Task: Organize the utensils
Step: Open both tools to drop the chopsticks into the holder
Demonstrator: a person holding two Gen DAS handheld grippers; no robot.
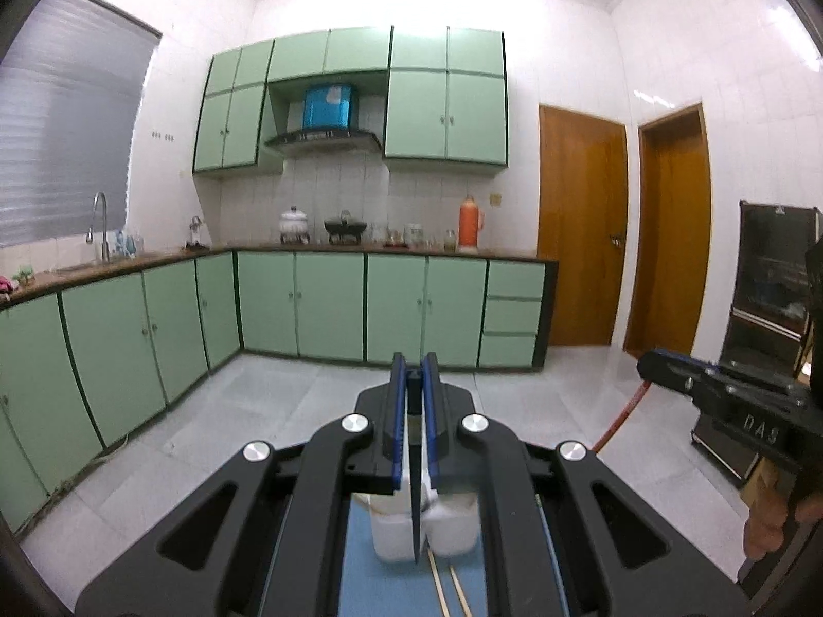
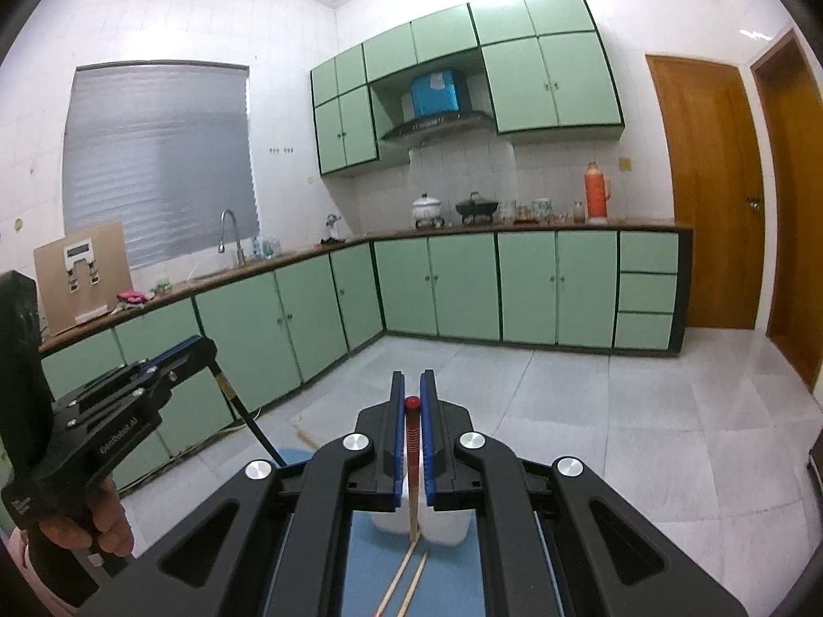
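My left gripper (image 1: 414, 375) is shut on a black chopstick (image 1: 414, 488) that hangs down toward a white holder (image 1: 452, 524) on a blue mat (image 1: 360, 581). My right gripper (image 2: 412, 391) is shut on a red-topped wooden chopstick (image 2: 412, 442) that points down over the same white holder (image 2: 442, 522). Two bare wooden chopsticks (image 2: 406, 586) lie on the mat (image 2: 360, 565) below; they also show in the left wrist view (image 1: 447, 591). The right gripper shows at the right of the left wrist view (image 1: 648, 362), and the left gripper at the left of the right wrist view (image 2: 206, 347).
A green-cabinet kitchen lies ahead, with a counter (image 1: 391, 249) bearing pots and an orange thermos (image 1: 470, 223). Two wooden doors (image 1: 581, 226) stand at the right. A dark appliance rack (image 1: 771, 308) stands at the far right. The floor is grey tile.
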